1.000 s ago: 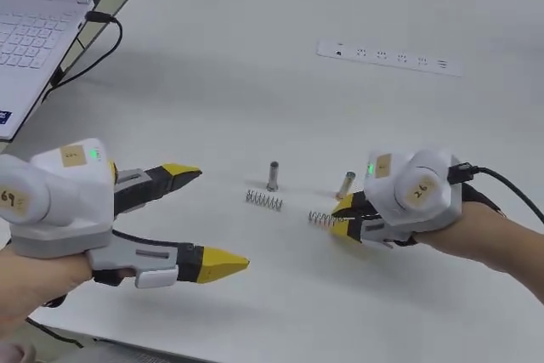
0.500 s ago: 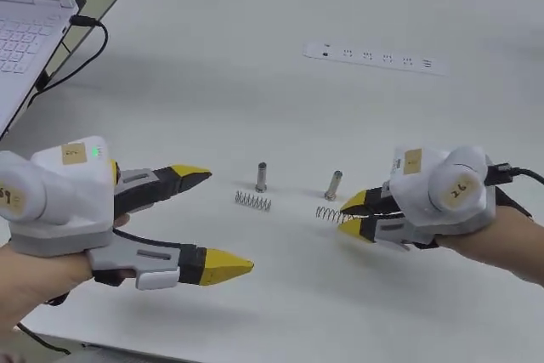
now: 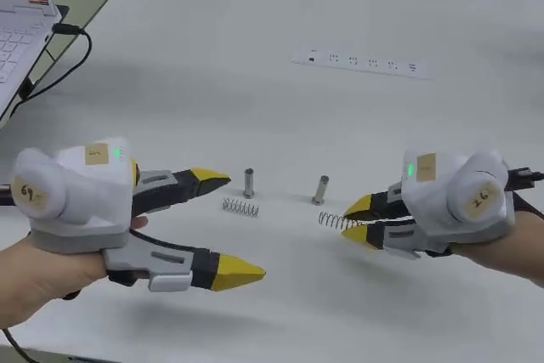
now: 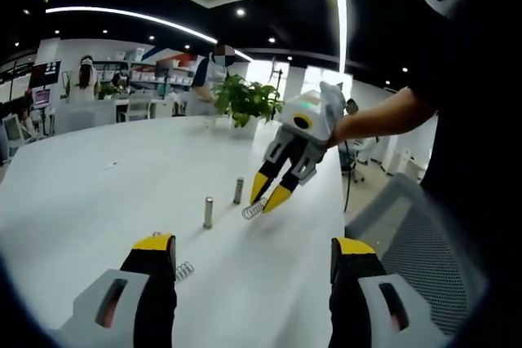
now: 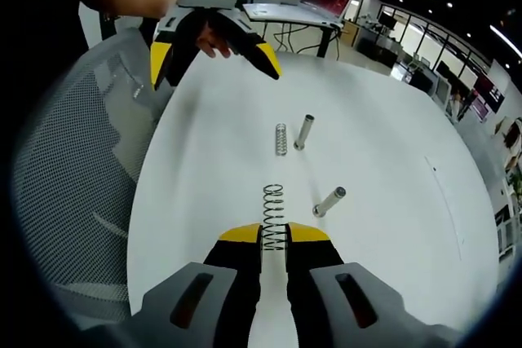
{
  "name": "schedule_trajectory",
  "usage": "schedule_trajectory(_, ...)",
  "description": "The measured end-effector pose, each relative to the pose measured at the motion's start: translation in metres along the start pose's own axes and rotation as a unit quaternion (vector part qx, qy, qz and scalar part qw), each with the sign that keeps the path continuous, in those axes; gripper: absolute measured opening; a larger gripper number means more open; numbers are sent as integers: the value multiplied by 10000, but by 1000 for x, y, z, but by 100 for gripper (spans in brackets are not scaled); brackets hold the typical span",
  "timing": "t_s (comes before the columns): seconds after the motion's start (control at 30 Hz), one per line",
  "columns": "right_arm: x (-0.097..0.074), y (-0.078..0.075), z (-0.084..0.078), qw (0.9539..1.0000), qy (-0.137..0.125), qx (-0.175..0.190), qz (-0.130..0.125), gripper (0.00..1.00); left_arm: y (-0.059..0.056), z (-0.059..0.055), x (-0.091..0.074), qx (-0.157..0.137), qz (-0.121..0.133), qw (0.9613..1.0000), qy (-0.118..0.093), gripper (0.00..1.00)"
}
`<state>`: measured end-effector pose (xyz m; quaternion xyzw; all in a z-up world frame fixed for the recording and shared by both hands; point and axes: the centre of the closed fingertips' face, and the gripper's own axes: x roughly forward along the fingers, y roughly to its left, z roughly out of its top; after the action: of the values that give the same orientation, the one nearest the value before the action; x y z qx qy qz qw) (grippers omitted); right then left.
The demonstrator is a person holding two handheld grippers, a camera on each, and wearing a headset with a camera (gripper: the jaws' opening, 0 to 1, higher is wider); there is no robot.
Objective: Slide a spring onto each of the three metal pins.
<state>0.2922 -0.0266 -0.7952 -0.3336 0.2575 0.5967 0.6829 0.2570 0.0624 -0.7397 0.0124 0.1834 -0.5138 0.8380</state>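
— White workbench (image 3: 255,108) runs wide, with a laptop (image 3: 13,14) at its far left edge. What does the left gripper (image 3: 245,226) hold?

— Nothing. Its jaws stand wide apart above the bench, well left of the parts.

— And next along?

— A loose spring (image 3: 240,207) lies flat just in front of the left pin (image 3: 249,183), which stands upright and bare. The right pin (image 3: 322,190) stands near it, also bare.

— Then the right gripper (image 3: 355,220)?

— Its jaws are narrow, pinched on one end of the held spring (image 3: 336,221). The rest of that spring pokes out free, near level and low over the bench, just short of the right pin.

— Where could it go wrong?

— Most likely at the pin. It seems to stand loose on its own base, so a spring end that meets its side rather than its top could tip it over and set it rolling. With only one end gripped, the free end may sag or wobble and miss the tip. The spring must also be turned from level to upright before it can drop over. Too hard a squeeze there could crush the coils, and too light a one could let it flick away.
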Motion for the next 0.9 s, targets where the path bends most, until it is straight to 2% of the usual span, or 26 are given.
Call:
schedule_trajectory(0.13, -1, 3, 1, 10000, -27, 8, 58, 8, -3, 2, 11, 95, -174, 9998, 47, 69)
schedule_trajectory(0.27, -3, 5, 2, 10000, -51, -12, 83, 8, -5, 8, 21, 110, -312, 9995, -17, 66)
schedule_trajectory(0.47, -4, 9, 7, 9999, -108, -37, 118, 8, -8, 2, 37, 126, -500, 9986, 121, 62)
schedule_trajectory(0.6, -3, 12, 10, 9998, -126, -78, 159, 8, -13, 4, 46, 178, -596, 9980, 127, 59)
schedule_trajectory(0.77, -3, 12, 14, 9996, -187, -60, 207, 8, -10, 1, 52, 216, -625, 9976, 207, 53)
schedule_trajectory(0.9, -7, 12, 19, 9994, -224, -187, 201, 8, -9, 5, 56, 166, -648, 9977, 117, 49)
